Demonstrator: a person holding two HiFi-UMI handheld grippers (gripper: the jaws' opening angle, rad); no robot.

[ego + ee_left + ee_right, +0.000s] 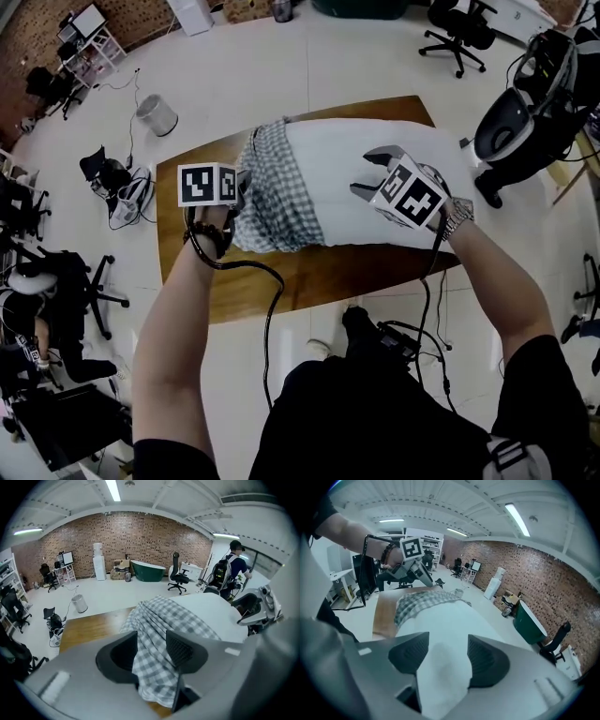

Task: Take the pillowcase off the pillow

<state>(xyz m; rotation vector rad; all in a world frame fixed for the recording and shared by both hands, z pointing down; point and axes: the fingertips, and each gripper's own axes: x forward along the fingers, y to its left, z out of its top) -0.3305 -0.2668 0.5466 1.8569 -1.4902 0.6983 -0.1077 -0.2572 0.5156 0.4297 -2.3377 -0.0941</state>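
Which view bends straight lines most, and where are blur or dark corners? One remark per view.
Head view: evenly lit, sharp, table edges bow slightly. Left gripper view: strong fisheye, black corners, checked pillowcase crisp. Right gripper view: same fisheye, bluish cast, white pillow blurred up close.

white pillow (450,616) between the parted right claw (447,644), checked pillowcase (419,601) beyond

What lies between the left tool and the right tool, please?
The head view shows the bunched checked pillowcase, then a stretch of bare white pillow.
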